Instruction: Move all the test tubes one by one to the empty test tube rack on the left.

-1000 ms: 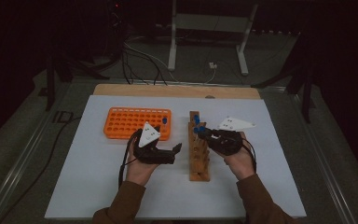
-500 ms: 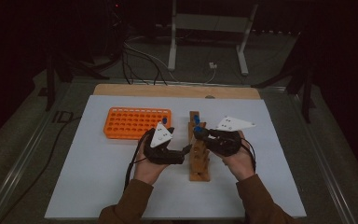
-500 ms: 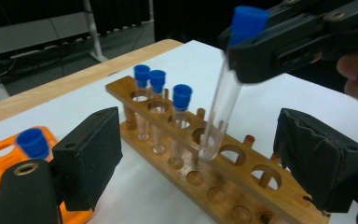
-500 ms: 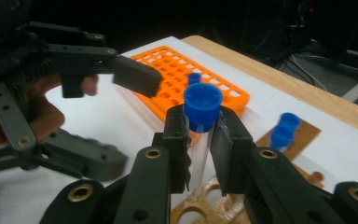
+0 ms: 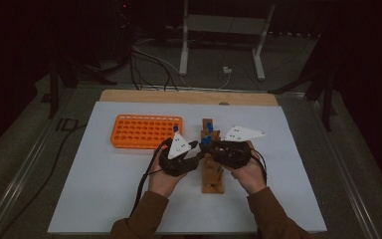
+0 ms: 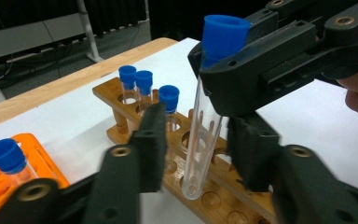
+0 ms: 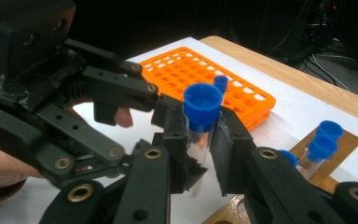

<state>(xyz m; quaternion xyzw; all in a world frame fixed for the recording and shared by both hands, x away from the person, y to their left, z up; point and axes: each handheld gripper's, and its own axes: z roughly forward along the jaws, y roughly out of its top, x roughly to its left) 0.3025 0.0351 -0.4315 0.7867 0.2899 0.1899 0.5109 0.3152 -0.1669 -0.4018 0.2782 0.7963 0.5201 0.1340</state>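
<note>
A clear test tube with a blue cap (image 7: pixel 203 106) hangs upright over the wooden rack (image 5: pixel 212 175), my right gripper (image 7: pixel 200 128) shut on it just under the cap. In the left gripper view the same tube (image 6: pixel 204 140) stands between the jaws of my left gripper (image 6: pixel 198 144). Those jaws have just been closing around its lower part, and a gap still shows on the left side, so they stand open. In the high view my left gripper (image 5: pixel 195 148) and right gripper (image 5: pixel 208 144) meet tip to tip above the rack.
Three more blue-capped tubes (image 6: pixel 144 83) stand at the far end of the wooden rack (image 6: pixel 214 189). An orange tube rack (image 5: pixel 146 130) lies left of it and holds one capped tube (image 6: pixel 4 156). All of it rests on a white mat (image 5: pixel 104 189) on the table.
My left hand has moved right to the wooden rack and met the right gripper. Its jaws have narrowed around the tube's lower part. The right gripper has kept still with the tube.
</note>
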